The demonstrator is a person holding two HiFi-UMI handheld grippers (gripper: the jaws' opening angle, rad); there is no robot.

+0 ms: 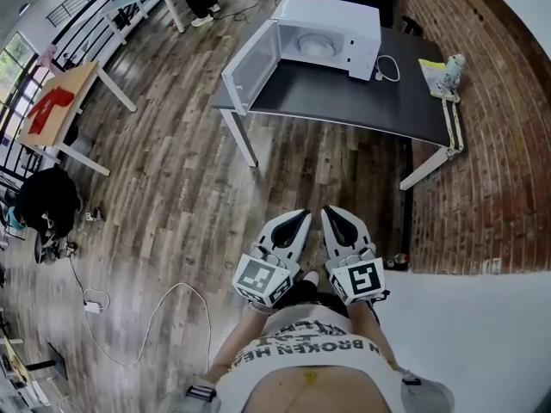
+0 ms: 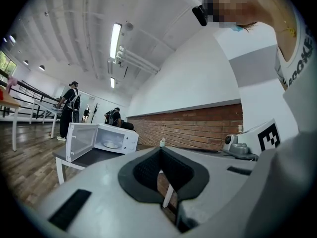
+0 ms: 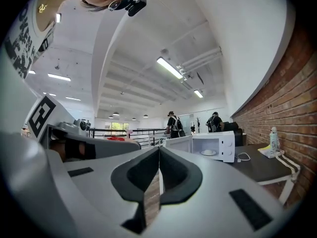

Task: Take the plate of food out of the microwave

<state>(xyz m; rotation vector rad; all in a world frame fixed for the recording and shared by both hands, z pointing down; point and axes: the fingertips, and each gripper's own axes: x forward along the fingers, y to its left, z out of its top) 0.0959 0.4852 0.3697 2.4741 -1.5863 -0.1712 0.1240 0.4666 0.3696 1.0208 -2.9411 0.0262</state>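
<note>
Two closed: left tongs (image 1: 305, 217), right tongs (image 1: 328, 212); wooden floor (image 1: 194, 192) before microwave (image 1: 340, 11) with plate (image 1: 317, 48).

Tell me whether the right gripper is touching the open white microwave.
Apart. The head view shows a wide stretch of wooden floor between the right gripper and the open white microwave.

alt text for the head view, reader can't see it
Seen from above, a white microwave stands with its door swung open on a dark table, a plate inside. Well short of it, over wooden floor, a person holds the left gripper and right gripper side by side, both shut and empty.
</note>
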